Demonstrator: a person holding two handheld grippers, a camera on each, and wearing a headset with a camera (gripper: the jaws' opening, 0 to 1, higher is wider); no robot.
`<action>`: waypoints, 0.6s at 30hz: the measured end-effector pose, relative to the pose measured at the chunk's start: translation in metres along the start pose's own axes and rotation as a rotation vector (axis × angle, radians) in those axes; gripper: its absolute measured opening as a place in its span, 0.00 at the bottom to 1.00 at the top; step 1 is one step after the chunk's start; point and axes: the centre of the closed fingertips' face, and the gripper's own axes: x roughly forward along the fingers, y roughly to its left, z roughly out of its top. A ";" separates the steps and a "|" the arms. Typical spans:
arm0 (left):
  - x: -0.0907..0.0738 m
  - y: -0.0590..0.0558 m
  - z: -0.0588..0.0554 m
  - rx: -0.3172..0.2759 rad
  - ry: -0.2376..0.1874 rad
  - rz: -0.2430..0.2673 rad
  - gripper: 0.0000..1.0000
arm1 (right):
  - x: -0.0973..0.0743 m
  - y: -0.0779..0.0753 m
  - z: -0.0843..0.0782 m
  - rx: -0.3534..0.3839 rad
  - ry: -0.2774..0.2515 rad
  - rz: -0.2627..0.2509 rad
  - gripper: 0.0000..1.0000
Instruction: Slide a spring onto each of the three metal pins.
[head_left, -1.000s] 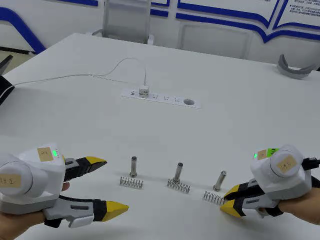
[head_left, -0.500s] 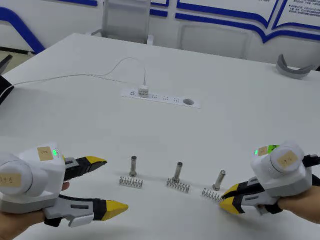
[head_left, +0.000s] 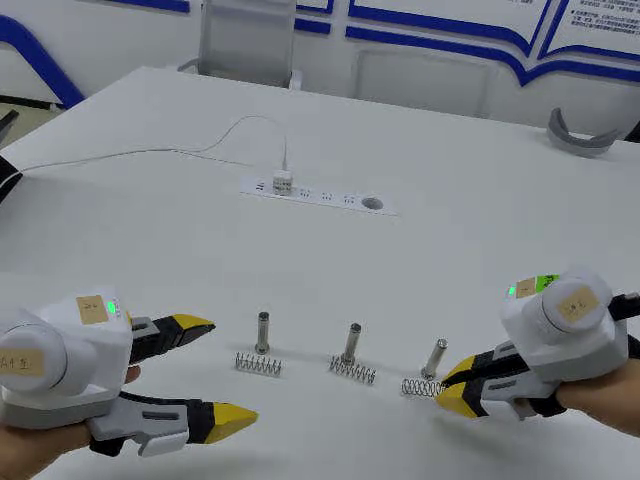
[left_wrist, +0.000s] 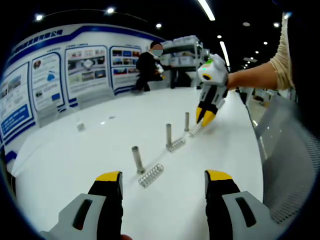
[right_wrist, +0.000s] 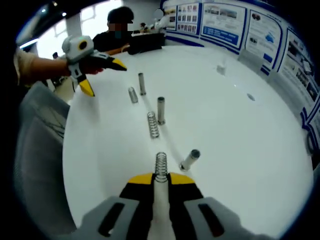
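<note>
— Since a second ago our right gripper (head_left: 452, 388) has closed in on the end spring (head_left: 420, 387). That spring lay just ahead of the tips then, and now its near end sits between them.

— We agree. In the right gripper view the yellow fingertips (right_wrist: 142, 179) are pressed together on the coil's end. The rest of the spring points straight out ahead of them, low over the white table (head_left: 450, 180).

— Where is the end pin (head_left: 434, 357)?

— Just beside the clamped spring, a little ahead of our right fingers and off to one side. We cannot tell whether pin and spring touch.

— And beyond those fingers?

— The middle spring (head_left: 352, 371) lies at the foot of the middle pin (head_left: 351, 342). Further along the same line, the last spring (head_left: 258, 363) lies by the last pin (head_left: 262, 331). Both pins stand upright.

— Our left gripper (head_left: 225, 368)?

— Its fingers stand wide apart above the table. In the left gripper view the last pin and last spring sit just ahead of them, in line with the gap between the two tips.
</note>
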 end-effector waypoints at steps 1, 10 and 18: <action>0.000 -0.001 0.000 0.001 0.000 -0.002 0.67 | 0.000 0.000 0.000 -0.001 0.001 -0.001 0.12; 0.011 -0.021 0.009 0.026 -0.012 -0.060 0.64 | -0.006 0.005 0.008 -0.014 0.011 0.008 0.12; 0.029 -0.049 0.011 0.097 0.011 -0.139 0.59 | -0.010 0.016 0.020 -0.044 0.013 0.025 0.12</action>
